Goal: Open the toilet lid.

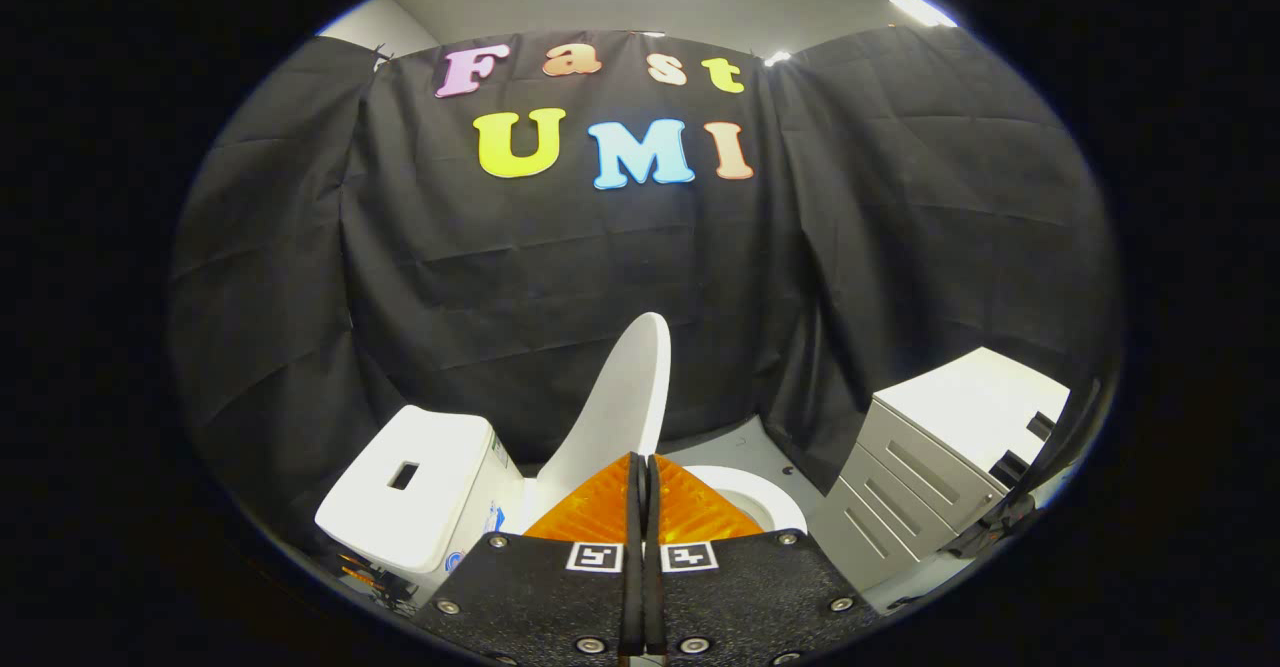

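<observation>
The white toilet lid [622, 397] stands raised, tilted back toward the white tank [420, 492], and I see it nearly edge-on. My gripper [640, 459] is shut, its fingers pressed together with no gap. The lid's lower edge rises from right behind the fingertips; whether they touch it is hidden. Past the right finger lies part of the white seat ring and bowl [755, 499], uncovered. The tank top has a small rectangular button recess.
A grey drawer cabinet [940, 457] with a white top stands close to the right of the toilet. Black cloth walls the booth behind and on both sides. A strip of grey floor [735, 447] runs between toilet and cabinet.
</observation>
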